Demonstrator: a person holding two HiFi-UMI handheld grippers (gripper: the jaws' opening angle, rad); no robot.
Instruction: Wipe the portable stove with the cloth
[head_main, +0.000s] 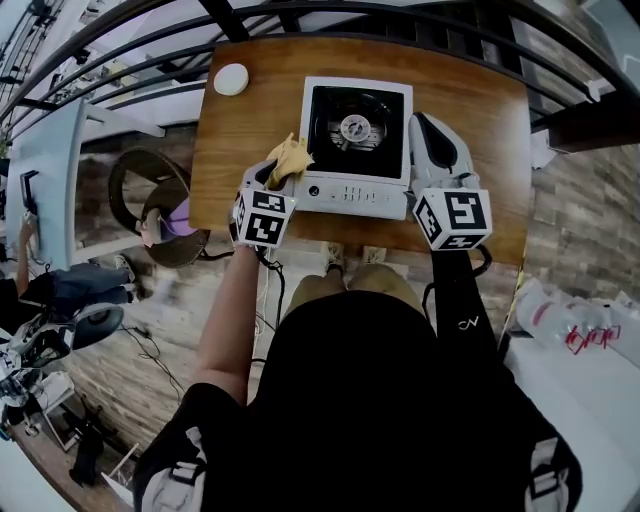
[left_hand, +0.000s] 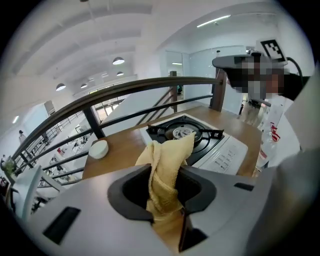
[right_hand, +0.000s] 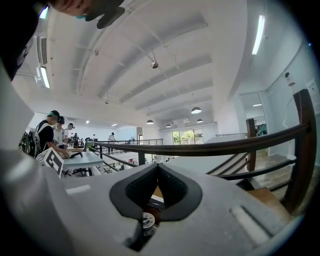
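Note:
The white portable stove (head_main: 355, 140) with a black burner stands at the middle of the wooden table (head_main: 480, 110). My left gripper (head_main: 281, 168) is at the stove's front left corner, shut on a yellow cloth (head_main: 291, 156). In the left gripper view the cloth (left_hand: 165, 170) stands bunched up between the jaws, with the stove (left_hand: 200, 137) just beyond it. My right gripper (head_main: 424, 124) lies along the stove's right side. Its jaws are shut with nothing between them in the right gripper view (right_hand: 158, 168).
A small white round dish (head_main: 231, 79) (left_hand: 98, 148) sits at the table's far left corner. A dark railing (head_main: 300, 15) runs behind the table. A person (left_hand: 272, 75) stands to the right. White bags (head_main: 575, 330) lie at the right.

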